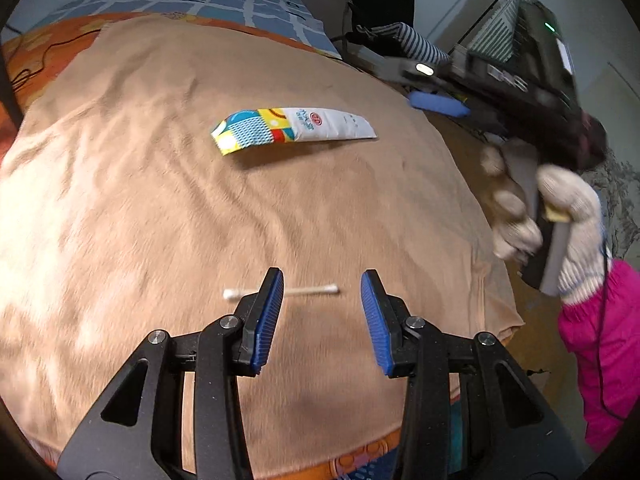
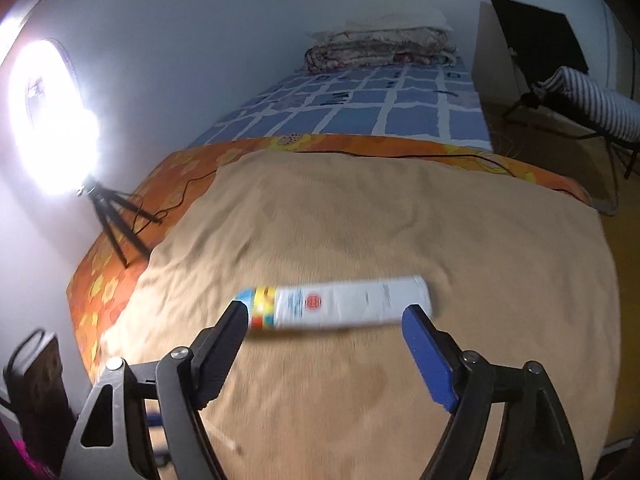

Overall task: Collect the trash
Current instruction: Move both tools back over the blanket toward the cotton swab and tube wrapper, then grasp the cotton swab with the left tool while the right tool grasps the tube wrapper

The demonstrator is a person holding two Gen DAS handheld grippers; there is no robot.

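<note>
The left gripper [image 1: 322, 284] stood partly open and empty above a cotton swab [image 1: 280, 292] near the tan blanket's [image 1: 140, 180] front edge, while the right gripper [image 2: 326, 316] gaped wide, holding nothing, just short of the wrapper [image 2: 344, 304] at mid-blanket. A gloved hand [image 1: 560, 216] with a pink sleeve [image 1: 600, 356] gripped that tool beyond the blanket's right edge. Both pointed downward at the bed; a ring light [image 2: 52, 116] glared by the wall.

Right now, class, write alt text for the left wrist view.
An open blue-padded left claw hovers over a thin white-tipped cotton swab on a tan fleece blanket. Beyond lies a long white and colourful wrapper; a gloved hand grips the other tool at right.
</note>
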